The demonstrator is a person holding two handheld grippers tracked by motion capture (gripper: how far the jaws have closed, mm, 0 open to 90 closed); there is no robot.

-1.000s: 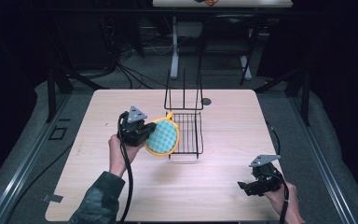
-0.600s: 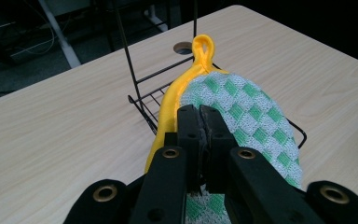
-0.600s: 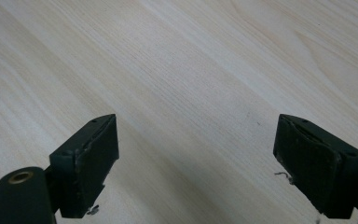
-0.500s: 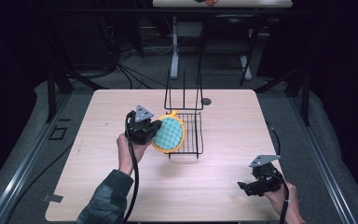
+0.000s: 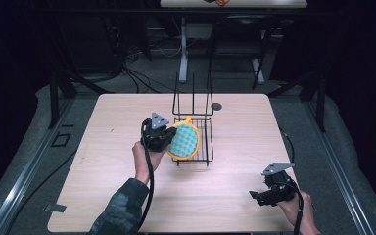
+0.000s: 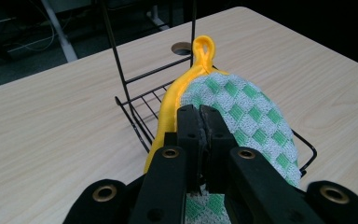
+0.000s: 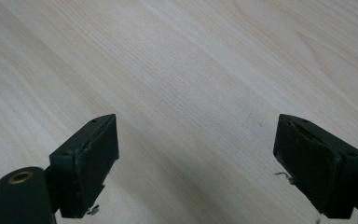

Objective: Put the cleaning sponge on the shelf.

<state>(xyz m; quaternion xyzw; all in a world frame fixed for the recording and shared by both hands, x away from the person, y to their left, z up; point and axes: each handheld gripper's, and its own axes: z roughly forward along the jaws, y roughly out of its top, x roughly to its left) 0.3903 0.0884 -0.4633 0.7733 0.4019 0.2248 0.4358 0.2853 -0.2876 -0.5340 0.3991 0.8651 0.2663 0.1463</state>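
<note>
A round pot holder (image 5: 185, 142) (image 6: 242, 116), green-and-white checked with a yellow rim and hanging loop, is held tilted over the black wire rack (image 5: 200, 149) (image 6: 135, 105) in the middle of the table. My left gripper (image 5: 169, 134) (image 6: 201, 112) is shut on the pot holder's near edge, its jaws pressed together on the cloth. Part of the pot holder lies over the rack's low basket. My right gripper (image 5: 255, 196) (image 7: 196, 154) rests low at the table's front right, jaws wide open with only bare wood between them.
The wooden table (image 5: 112, 122) has a round cable hole (image 5: 217, 106) just behind the rack. The rack's tall wire back (image 5: 193, 93) rises at its far side. Cables trail from both grippers toward the table's near edge. Another table stands far behind.
My left gripper has carried the pot holder to the right and slightly down, further over the rack's basket. The right gripper has stayed where it was.
</note>
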